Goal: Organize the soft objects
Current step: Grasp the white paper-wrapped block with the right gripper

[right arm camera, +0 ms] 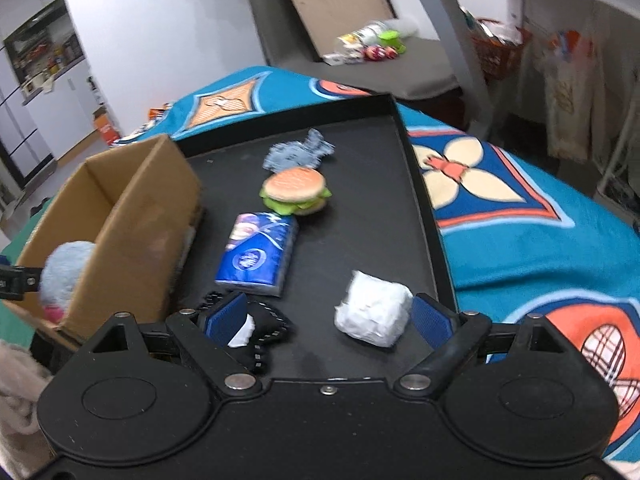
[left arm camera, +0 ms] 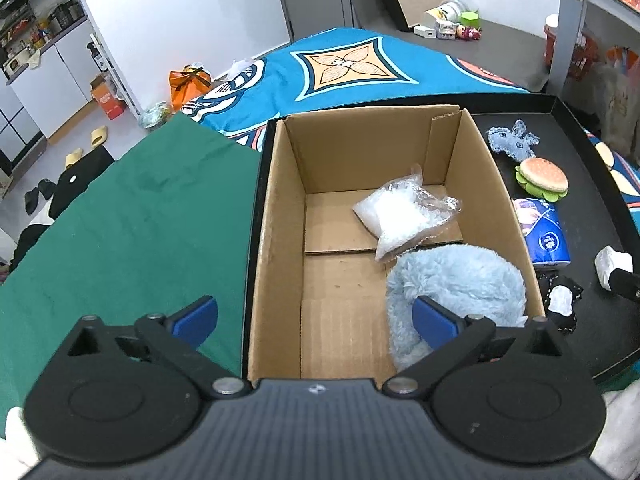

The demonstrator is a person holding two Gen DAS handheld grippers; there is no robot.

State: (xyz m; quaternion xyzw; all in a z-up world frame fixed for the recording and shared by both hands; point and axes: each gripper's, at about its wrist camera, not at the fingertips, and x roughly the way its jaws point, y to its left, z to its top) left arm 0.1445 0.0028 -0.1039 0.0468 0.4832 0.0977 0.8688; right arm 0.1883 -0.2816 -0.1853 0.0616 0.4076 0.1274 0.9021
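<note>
Green cloth (left arm camera: 132,232): far left, smooth, covering the surface beside the tray.
Cardboard box (left arm camera: 280,240): open top, standing on the left part of the black tray (left arm camera: 600,240); stiff walls, plenty of bare floor inside.
Bag of white filling (left arm camera: 400,216): in the box at the far right; light and crinkly, probably slippery.
Fluffy blue toy (left arm camera: 460,280): in the box's near right corner, plush and squashy.
Left tongs (left arm camera: 316,316): spread wide over the box, nothing between them; the right pad sits just in front of the fluffy toy.
Tissue pack (right arm camera: 258,256): on the tray just right of the box, soft, slick wrapper.
Burger toy (right arm camera: 296,192): beyond the tissues, looks spongy.
Denim toy (right arm camera: 298,154): farthest, limp cloth.
Black cloth piece (right arm camera: 268,340): near, under the left pad.
White wad (right arm camera: 374,308): light, crushable; best pinched across its middle.
Right tongs (right arm camera: 328,318): released, straddling the wad, not pressing.
Room: patterned blue blanket (right arm camera: 520,240) under the tray, clutter on the floor.
</note>
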